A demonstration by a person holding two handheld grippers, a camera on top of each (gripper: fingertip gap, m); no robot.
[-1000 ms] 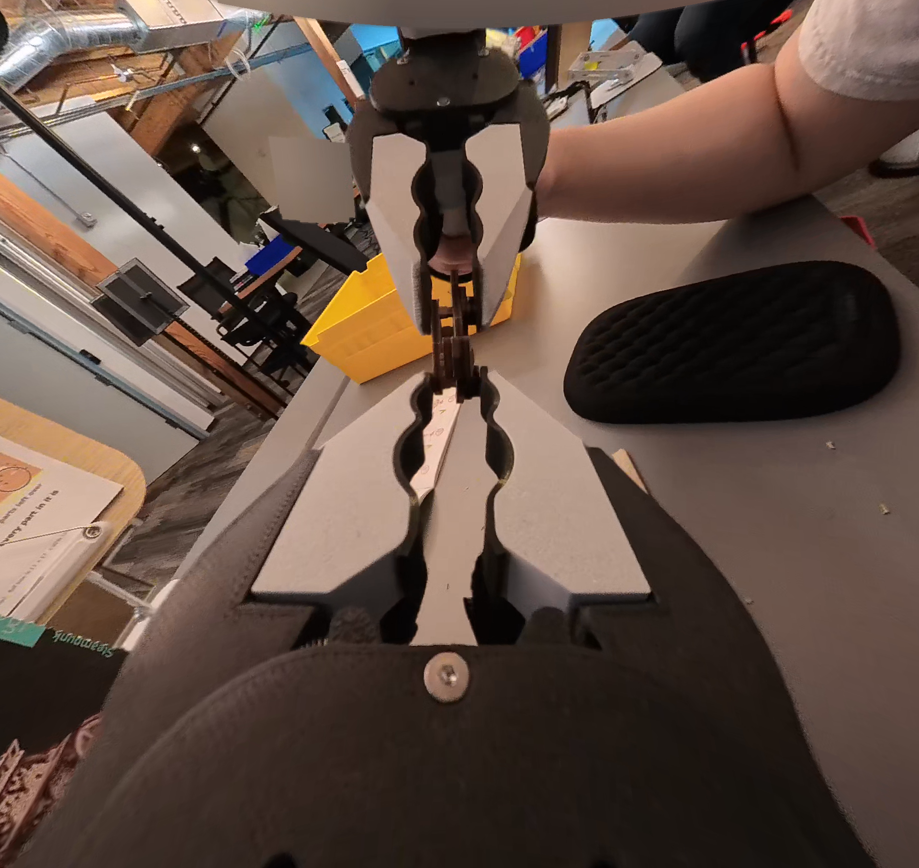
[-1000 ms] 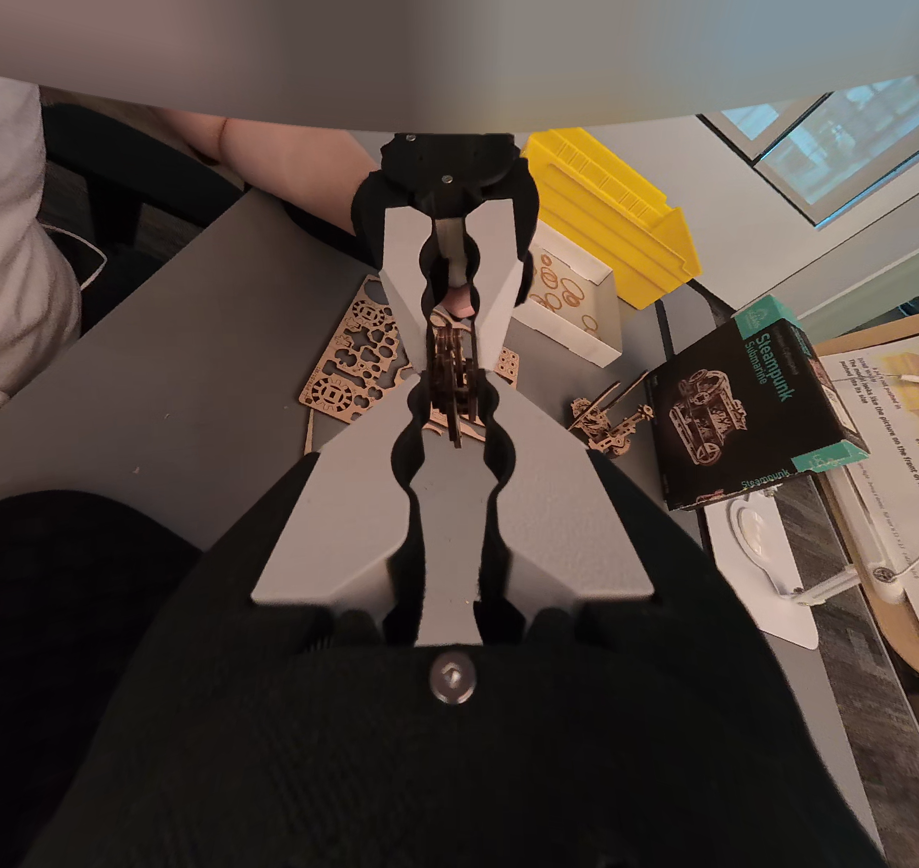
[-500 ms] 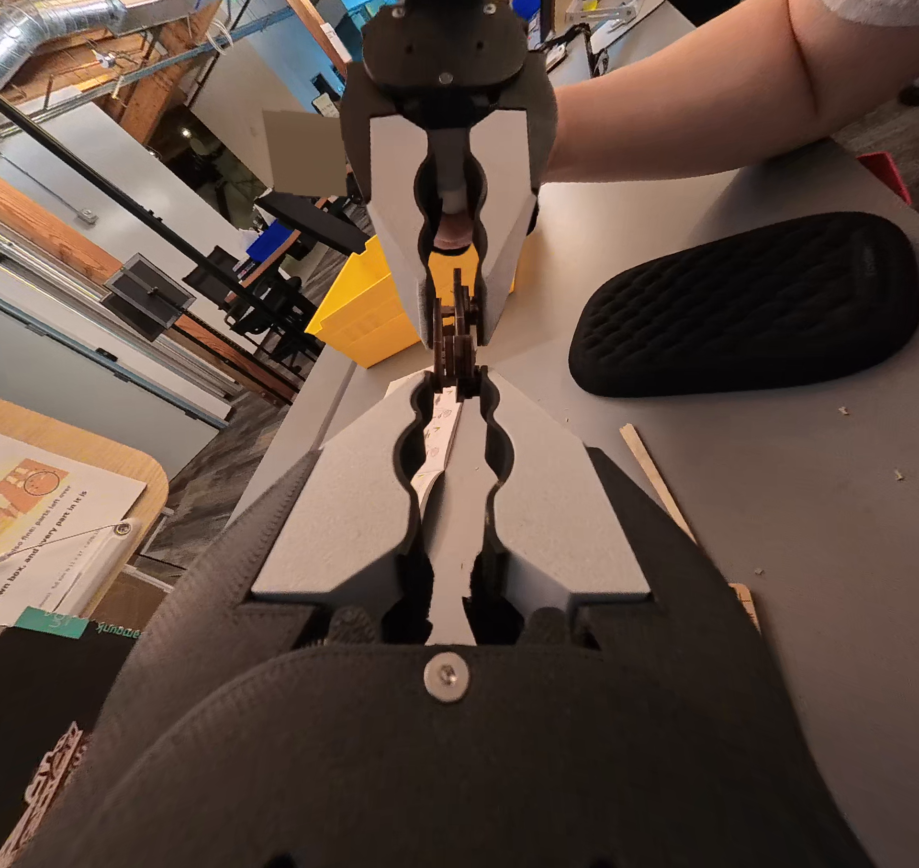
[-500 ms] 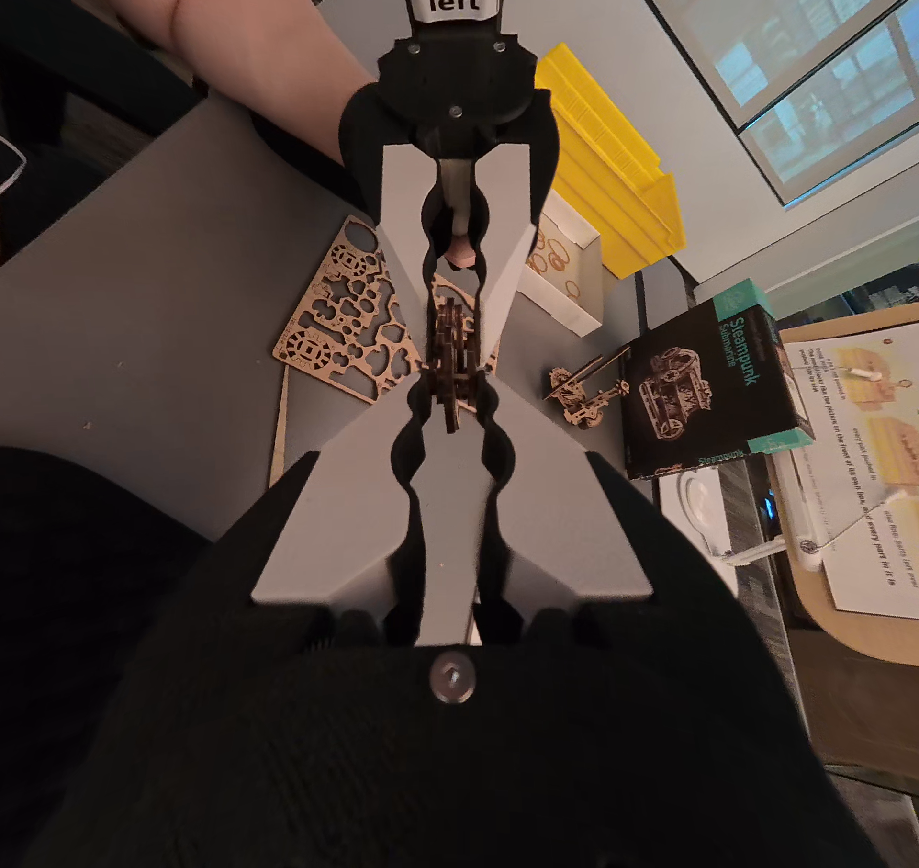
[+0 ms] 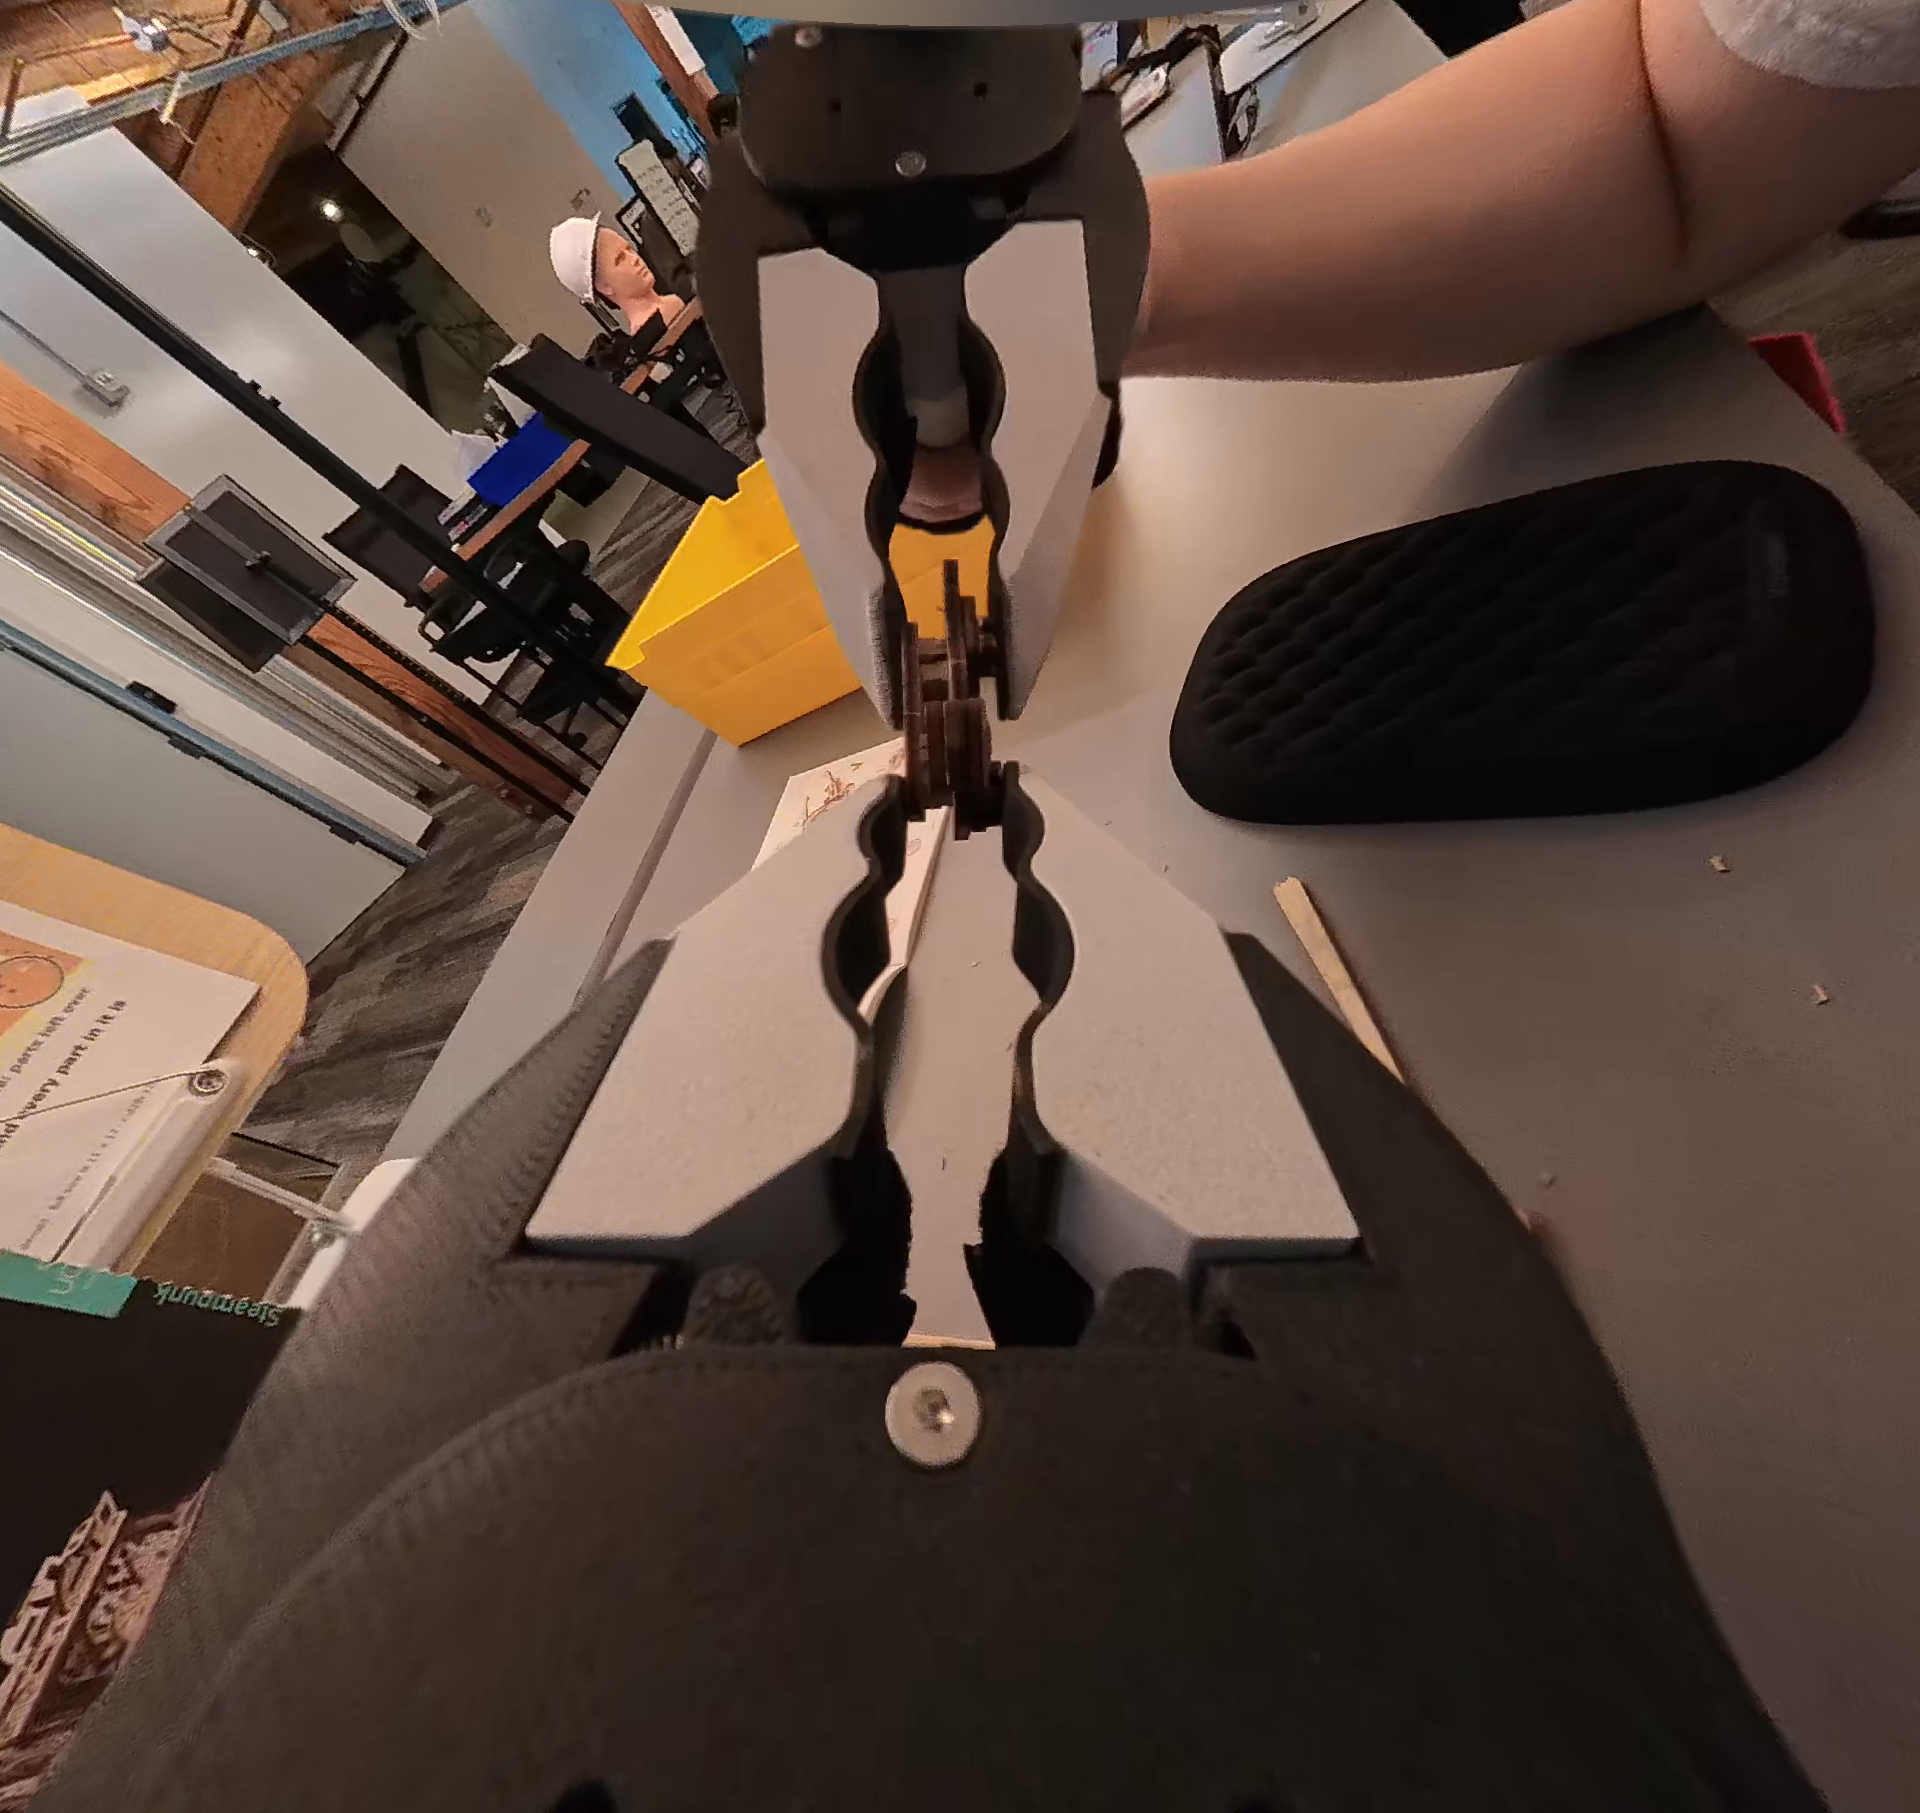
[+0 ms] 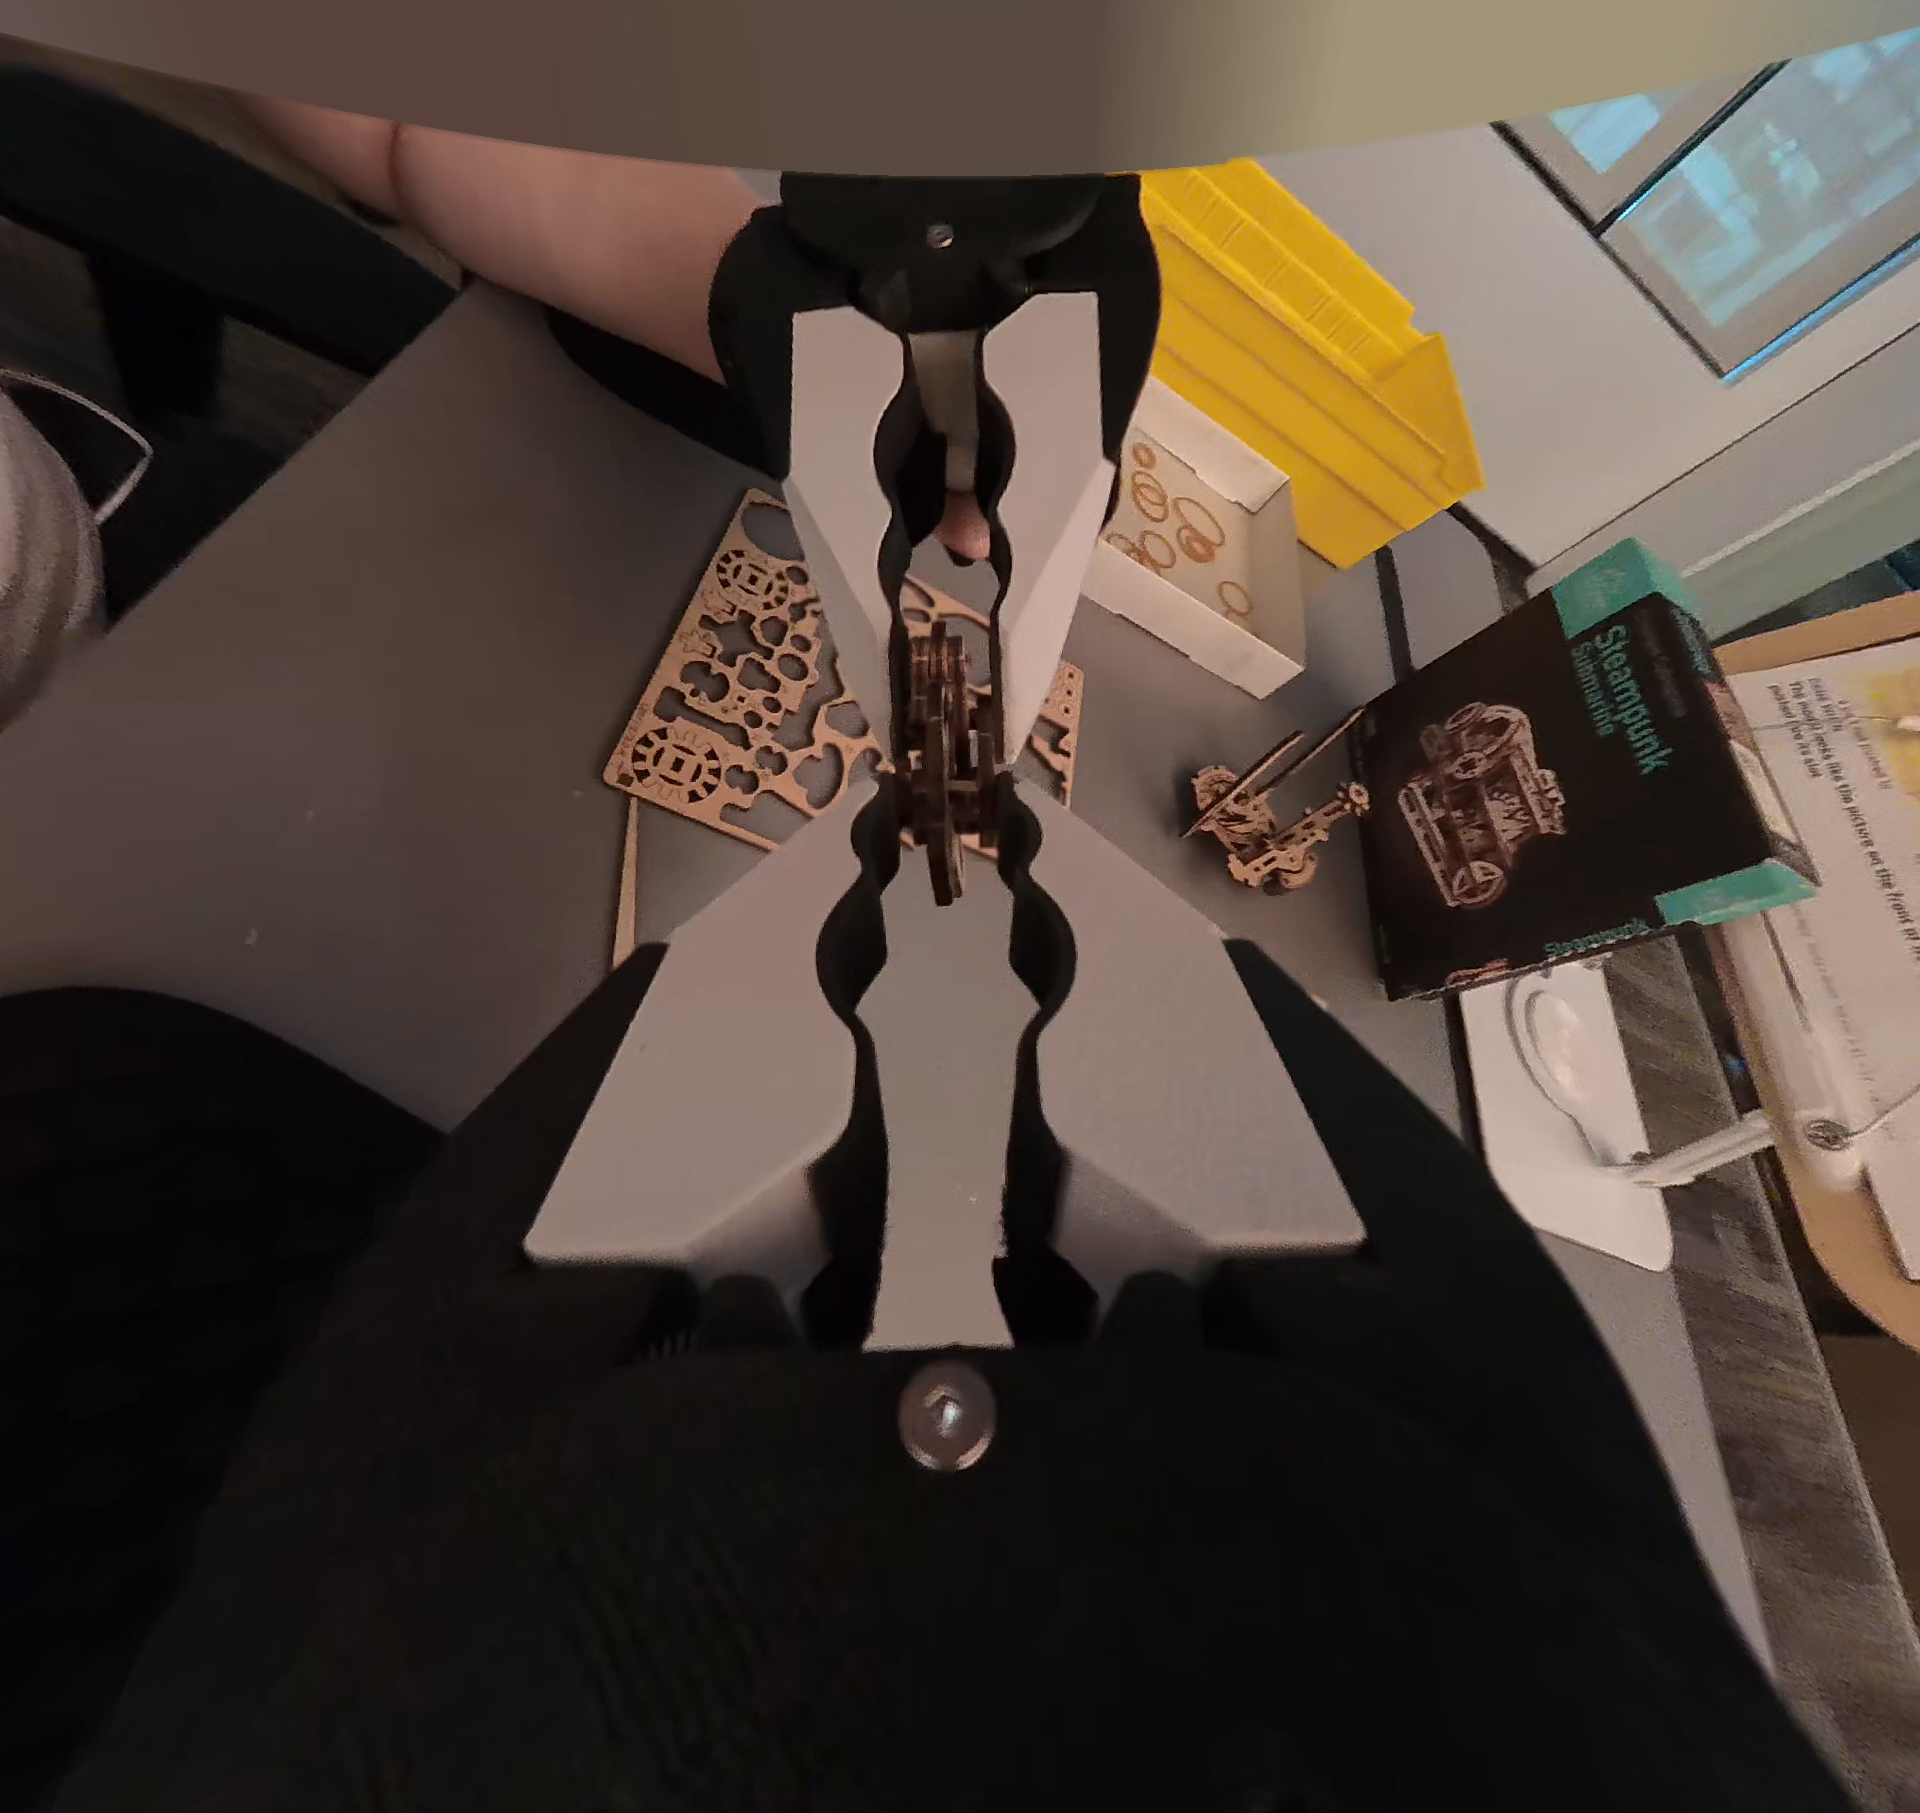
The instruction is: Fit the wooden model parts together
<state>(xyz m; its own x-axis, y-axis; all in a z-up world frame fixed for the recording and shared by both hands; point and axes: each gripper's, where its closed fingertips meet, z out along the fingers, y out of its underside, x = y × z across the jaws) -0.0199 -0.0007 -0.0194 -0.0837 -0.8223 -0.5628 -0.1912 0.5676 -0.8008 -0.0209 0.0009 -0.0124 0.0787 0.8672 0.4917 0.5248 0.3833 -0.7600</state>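
A small dark wooden assembly (image 5: 940, 724) of stacked gear-like pieces hangs above the grey table (image 5: 1558, 1036), held from both ends. My left gripper (image 5: 945, 802) is shut on its near end. My right gripper (image 5: 940, 693) faces it tip to tip and is shut on the far end. In the right wrist view the same assembly (image 6: 940, 766) sits between my right gripper (image 6: 940, 807) and the left gripper (image 6: 945, 714). The jaws hide where the pieces join. A bare forearm (image 5: 1455, 205) reaches in behind the right gripper.
A punched wooden parts sheet (image 6: 727, 714), a white box of wooden rings (image 6: 1195, 558), a partly built model (image 6: 1268, 807) and a black kit box (image 6: 1558, 776) lie on the table. A yellow bin (image 5: 748, 620), a black padded rest (image 5: 1527, 641) and a thin wooden strip (image 5: 1330, 974) are nearby. The grippers are tip to tip, or close to it. The black padded rest (image 5: 1527, 641) is about equally far from each gripper, around 15 centimetres.
Both grippers stay shut on the assembly, tip to tip. The joined pair has swung and tilted a little, so the background has shifted in both views.
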